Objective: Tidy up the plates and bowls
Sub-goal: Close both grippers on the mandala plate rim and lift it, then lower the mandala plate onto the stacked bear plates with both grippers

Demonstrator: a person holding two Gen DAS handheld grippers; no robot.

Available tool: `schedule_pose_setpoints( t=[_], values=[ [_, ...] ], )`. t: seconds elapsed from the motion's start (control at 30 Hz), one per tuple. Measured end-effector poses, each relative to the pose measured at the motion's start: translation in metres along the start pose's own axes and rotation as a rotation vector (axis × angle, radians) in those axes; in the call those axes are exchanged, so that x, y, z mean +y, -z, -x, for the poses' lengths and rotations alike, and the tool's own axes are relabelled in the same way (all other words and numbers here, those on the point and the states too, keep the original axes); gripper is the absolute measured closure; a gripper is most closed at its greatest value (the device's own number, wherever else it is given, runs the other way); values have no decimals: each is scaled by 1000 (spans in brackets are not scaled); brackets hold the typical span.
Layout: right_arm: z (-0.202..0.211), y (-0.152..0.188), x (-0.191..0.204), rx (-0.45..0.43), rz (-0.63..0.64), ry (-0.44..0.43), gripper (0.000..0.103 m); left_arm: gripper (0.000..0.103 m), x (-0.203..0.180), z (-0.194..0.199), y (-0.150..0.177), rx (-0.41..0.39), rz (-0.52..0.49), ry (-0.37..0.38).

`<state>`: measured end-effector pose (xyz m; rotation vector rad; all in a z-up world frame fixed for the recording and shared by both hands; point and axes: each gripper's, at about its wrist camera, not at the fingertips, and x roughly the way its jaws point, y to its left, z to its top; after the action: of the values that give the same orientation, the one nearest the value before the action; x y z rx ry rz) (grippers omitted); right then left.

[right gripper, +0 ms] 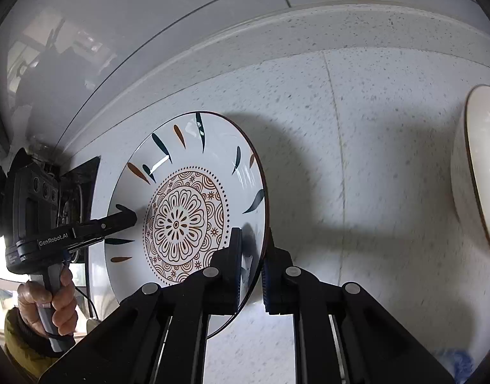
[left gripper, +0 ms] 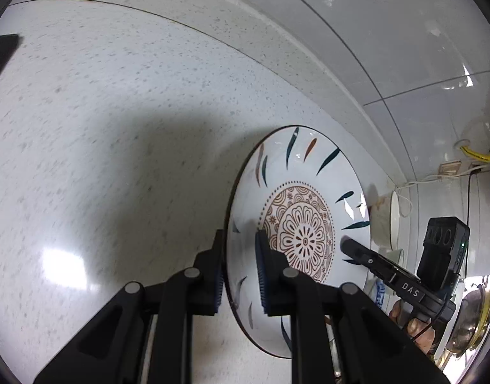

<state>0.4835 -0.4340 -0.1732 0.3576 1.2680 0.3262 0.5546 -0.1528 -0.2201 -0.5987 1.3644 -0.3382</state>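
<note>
Pinching plate (left gripper: 302,224) rim, both grippers closed.

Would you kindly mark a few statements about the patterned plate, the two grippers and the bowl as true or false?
1. Both grippers clamp the patterned plate. True: the left gripper and right gripper pinch opposite rims.
2. The plate is plain white. False: it bears a brown floral medallion and leaf strokes.
3. A cream bowl sits apart from the plate. True.
4. The plate lies in a sink. False: it is above a speckled countertop.
</note>
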Motion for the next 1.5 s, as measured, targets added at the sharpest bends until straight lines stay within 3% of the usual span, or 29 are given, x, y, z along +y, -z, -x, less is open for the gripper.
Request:
schedule_pose_setpoints(
  t=[0.23, 0.47, 0.57, 0.73, 0.93, 1.1, 1.5],
  values=[
    [47, 51, 43, -78, 17, 10, 93, 87, -1, 58, 41, -42, -47, 43],
    [99, 118, 104, -161, 43, 1, 93, 87, 16, 160, 93, -86, -116, 73],
    [97, 148, 143, -188, 63, 0, 93, 87, 24, 195, 122, -94, -153, 70],
    [86, 196, 175, -191, 89, 12, 93, 87, 53, 231, 170, -71, -180, 77],
    [47, 236, 184, -125, 97, 36, 92, 87, 108, 226, 216, -14, -182, 60],
    [13, 251, 171, -70, 64, 4, 92, 87, 137, 207, 237, 12, -153, 48],
    [-15, 263, 168, -9, 57, -13, 92, 87, 138, 173, 249, -1, -180, -54]
  ],
)
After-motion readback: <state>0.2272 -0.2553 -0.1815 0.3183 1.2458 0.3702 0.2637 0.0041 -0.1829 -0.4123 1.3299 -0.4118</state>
